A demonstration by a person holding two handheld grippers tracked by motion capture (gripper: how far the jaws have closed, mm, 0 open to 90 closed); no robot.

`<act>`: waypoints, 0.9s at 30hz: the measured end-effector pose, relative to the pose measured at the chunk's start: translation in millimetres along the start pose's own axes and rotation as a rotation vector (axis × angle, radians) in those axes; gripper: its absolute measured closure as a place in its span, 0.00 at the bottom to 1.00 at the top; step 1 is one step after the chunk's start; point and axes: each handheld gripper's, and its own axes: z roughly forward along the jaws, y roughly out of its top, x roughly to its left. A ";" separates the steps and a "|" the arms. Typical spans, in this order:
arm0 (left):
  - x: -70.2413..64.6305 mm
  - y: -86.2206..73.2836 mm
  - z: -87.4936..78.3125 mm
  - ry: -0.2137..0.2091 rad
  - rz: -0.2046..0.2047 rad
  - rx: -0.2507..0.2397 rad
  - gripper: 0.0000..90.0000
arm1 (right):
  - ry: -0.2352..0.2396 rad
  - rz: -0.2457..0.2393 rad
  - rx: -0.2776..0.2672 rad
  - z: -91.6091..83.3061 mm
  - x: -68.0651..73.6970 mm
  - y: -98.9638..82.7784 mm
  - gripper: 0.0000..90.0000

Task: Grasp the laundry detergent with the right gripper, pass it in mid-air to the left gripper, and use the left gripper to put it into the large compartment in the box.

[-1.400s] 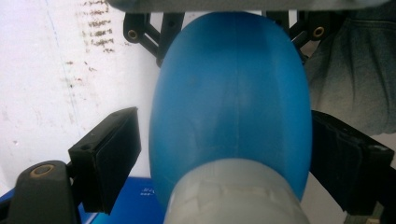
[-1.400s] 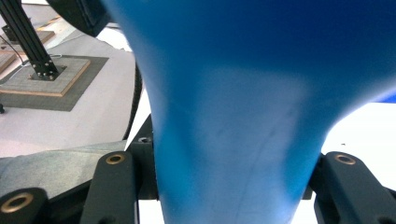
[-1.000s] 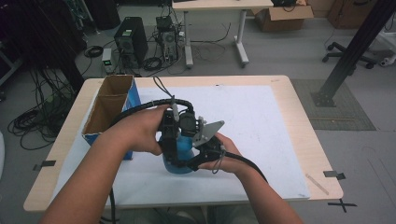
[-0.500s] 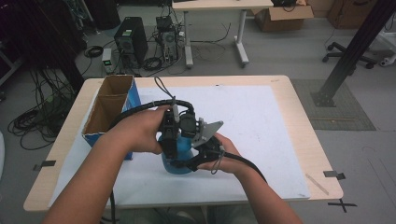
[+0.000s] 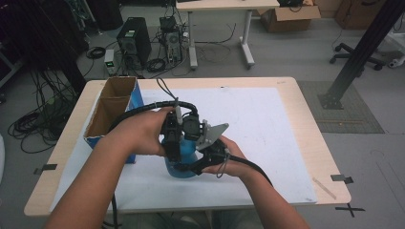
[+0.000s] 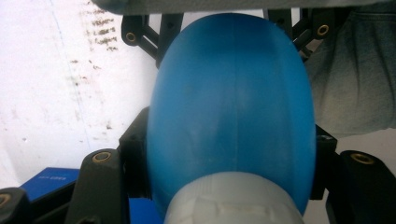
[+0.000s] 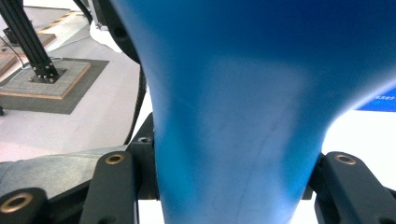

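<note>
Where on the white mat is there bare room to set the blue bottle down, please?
The widest free patch is the right half of the white mat, between the right gripper and the table's right edge. The far strip behind the left gripper is bare too. It is crowded at the left, where the cardboard box stands close beside the blue bottle.

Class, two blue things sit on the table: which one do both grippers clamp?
The rounded blue bottle near the table's front edge. The left gripper and right gripper both pinch it, while the blue-sided cardboard box stands untouched at the left.
</note>
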 end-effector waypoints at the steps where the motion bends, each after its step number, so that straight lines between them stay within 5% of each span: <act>1: 0.0 0.2 -0.1 0.001 0.000 0.002 0.43 | -0.004 -0.007 0.001 0.0 -0.3 0.0 0.50; 8: 0.4 0.0 -1.5 0.004 0.000 0.003 0.43 | -0.012 0.004 -0.007 -0.2 0.9 0.3 0.48; 27: 7.2 -8.0 -5.6 0.014 -0.040 0.002 0.43 | -0.045 0.083 -0.008 -2.5 -8.1 -7.4 0.12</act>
